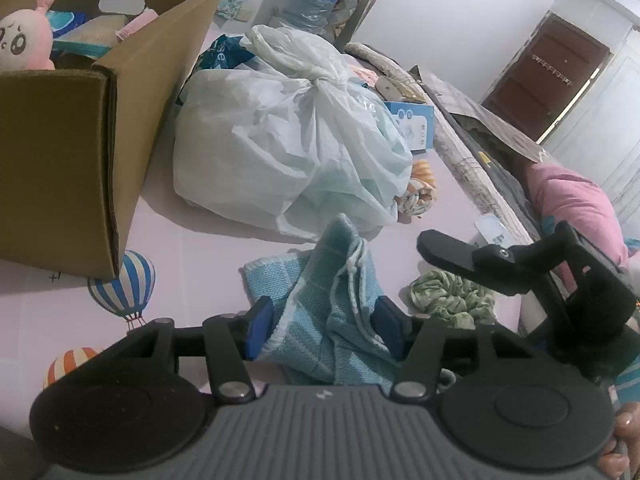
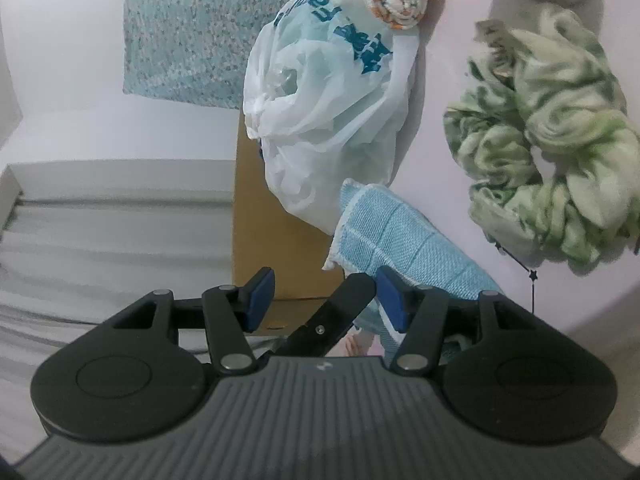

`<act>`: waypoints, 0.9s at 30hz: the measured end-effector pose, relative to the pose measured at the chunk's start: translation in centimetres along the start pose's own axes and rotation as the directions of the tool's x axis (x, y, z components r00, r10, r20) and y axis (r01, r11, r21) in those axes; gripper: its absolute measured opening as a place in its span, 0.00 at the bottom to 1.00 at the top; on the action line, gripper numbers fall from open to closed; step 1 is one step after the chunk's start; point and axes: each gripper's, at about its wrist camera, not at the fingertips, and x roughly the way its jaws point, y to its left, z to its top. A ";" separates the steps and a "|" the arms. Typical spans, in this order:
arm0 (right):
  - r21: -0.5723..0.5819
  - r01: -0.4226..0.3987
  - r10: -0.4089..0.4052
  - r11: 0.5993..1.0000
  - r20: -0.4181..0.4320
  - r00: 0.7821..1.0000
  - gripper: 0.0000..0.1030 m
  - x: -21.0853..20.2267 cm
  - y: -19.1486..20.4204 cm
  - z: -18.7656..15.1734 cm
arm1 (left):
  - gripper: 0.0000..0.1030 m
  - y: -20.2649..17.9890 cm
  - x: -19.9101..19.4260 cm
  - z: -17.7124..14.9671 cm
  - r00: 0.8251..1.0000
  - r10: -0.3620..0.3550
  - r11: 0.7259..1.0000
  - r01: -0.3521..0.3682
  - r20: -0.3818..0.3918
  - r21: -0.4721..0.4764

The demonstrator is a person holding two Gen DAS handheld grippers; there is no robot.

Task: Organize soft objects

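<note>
The knotted white plastic bag (image 1: 296, 148) on the pink bed sheet (image 1: 200, 252) looks bulky, slippery. The crumpled light-blue woven cloth (image 1: 320, 300) is limp; take a bunched fold. It lies between the spread left tool (image 1: 320, 326), unpinched; right tool (image 2: 322, 300) spread too.

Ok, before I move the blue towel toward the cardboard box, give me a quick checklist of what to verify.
1. Blue towel between the left gripper pads: ok, the cloth bunches up between them.
2. Left pads pressing the towel: not ok, there is a gap on both sides.
3. Right gripper on the towel: not ok, the cloth lies only beside its right pad and the jaws stand apart.
4. Cardboard box open on top: ok, though a pink plush toy and packets already fill part of it.
5. Path to the box: cannot tell; the tied white plastic bag sits close beside it.
6. Green scrunchie clear of the towel: ok, it lies apart.
</note>
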 end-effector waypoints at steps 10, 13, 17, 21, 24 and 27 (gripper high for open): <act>0.035 -0.046 0.047 0.998 -0.012 0.999 0.57 -0.1 -0.8 -0.2 | 0.55 0.2 0.1 0.6 1.000 0.022 1.000 -0.021 0.003 -0.018; 0.025 -0.048 0.048 0.999 -0.015 0.999 0.61 0.0 -0.6 -0.3 | 0.55 0.1 0.4 0.8 0.999 0.034 0.999 -0.034 -0.002 -0.016; -0.005 -0.040 0.040 0.999 -0.012 0.999 0.77 -0.7 0.0 -0.4 | 0.52 -0.2 0.8 0.6 0.998 0.063 0.998 -0.063 -0.008 0.004; -0.084 -0.010 0.011 0.996 0.013 1.000 0.81 -2.7 1.1 -0.5 | 0.49 -0.5 0.8 0.4 0.996 0.086 0.996 -0.085 -0.002 0.041; -0.124 0.041 -0.035 0.991 0.046 0.998 0.81 -4.4 1.3 -0.8 | 0.48 -0.5 0.8 0.3 0.995 0.096 0.994 -0.096 -0.001 0.049; -0.143 0.130 -0.122 0.981 0.061 0.991 0.81 -5.0 1.1 -1.1 | 0.48 -0.7 0.9 0.2 0.994 0.105 0.992 -0.105 0.001 0.070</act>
